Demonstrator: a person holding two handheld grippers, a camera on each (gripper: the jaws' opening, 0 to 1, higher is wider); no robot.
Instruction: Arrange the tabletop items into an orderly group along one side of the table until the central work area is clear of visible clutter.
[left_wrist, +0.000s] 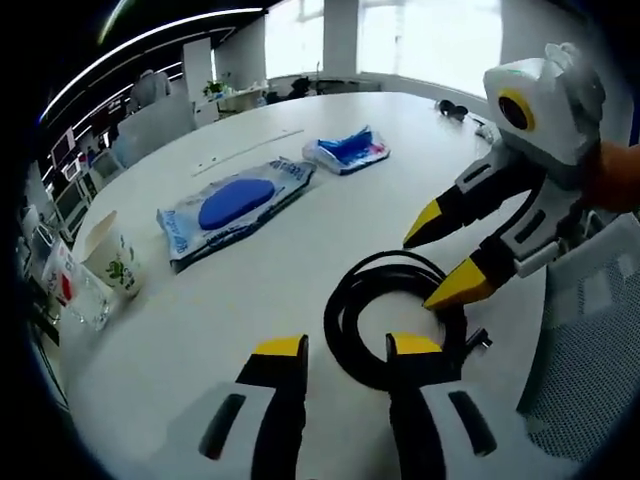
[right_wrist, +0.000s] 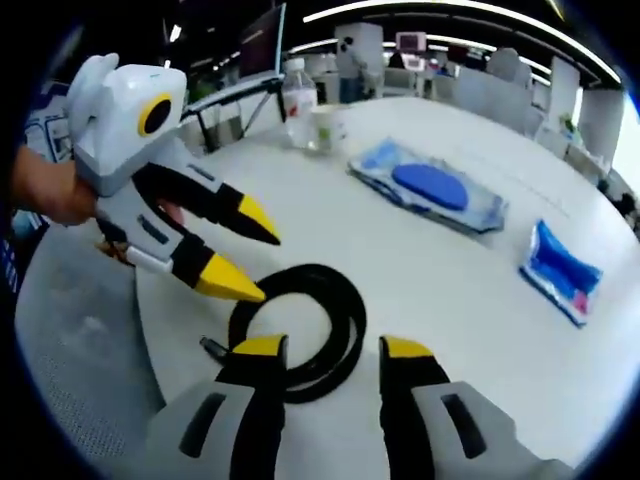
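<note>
Right now my left gripper (left_wrist: 345, 352) has its fingers spread apart and holds nothing, with the coiled black cable (left_wrist: 400, 318) lying just ahead; one yellow tip sits over the near side of the coil, the other over bare desk (left_wrist: 250, 290). My right gripper (right_wrist: 322, 350) is likewise parted and empty, its tips on either side of the coil's near arc, as the right gripper view shows it. Both pairs of fingers are crowded on the same cable from opposite sides, very near each other.

That is my first worry: if I close both at once, the tips may strike one another, or each may catch only a single loop, so the coil springs open and spreads across the middle instead of moving as a bundle. The cable lies close to the desk's rounded near edge, next to a grey mesh chair (left_wrist: 590, 370), and its plug end points toward that edge; a careless shove could send it over.

Further out, a flat pack with a blue oval (left_wrist: 235, 205) lies near the centre, a smaller blue packet (left_wrist: 348, 150) beyond it, and a paper cup (left_wrist: 112, 255) with a clear bottle (right_wrist: 298, 100) near the far edge. Dragging the loose cable could sweep those.
</note>
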